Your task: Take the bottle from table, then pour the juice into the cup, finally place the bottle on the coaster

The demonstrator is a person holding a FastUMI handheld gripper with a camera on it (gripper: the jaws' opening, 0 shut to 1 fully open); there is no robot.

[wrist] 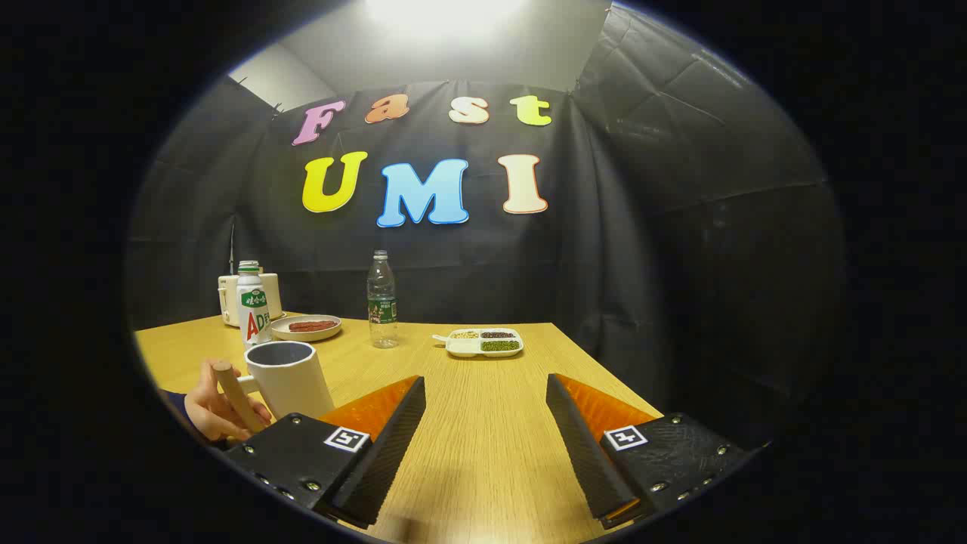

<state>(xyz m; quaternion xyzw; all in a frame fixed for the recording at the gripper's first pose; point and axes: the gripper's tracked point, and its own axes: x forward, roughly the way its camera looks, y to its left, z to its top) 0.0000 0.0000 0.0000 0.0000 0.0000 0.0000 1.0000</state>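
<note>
The tool [486,397] hangs low over the wooden tabletop [483,453] with its two fingers spread wide and nothing but bare wood between them.

Just left of the left finger stands a white cup [288,378] with a wooden handle; its inside looks dark grey and no liquid can be made out in it. A person's hand [215,408] grips that handle from the left.

Beyond the cup stands a white bottle [253,306] with a green and white cap and a printed label. It is upright and its cap is on; its walls are opaque, so what it holds cannot be told. Right beside it lies a shallow round plate [306,327] carrying something flat and reddish-brown. Behind the bottle, against the black cloth wall [680,227], sits a cream-coloured appliance [229,298], partly hidden.

Farther ahead, beyond the fingers and slightly left of the gap, a clear plastic water bottle [382,301] stands upright and capped, with a green label; it looks nearly empty. To its right lies a white divided tray [483,342] with compartments of pale, dark and green grains or beans.
</note>
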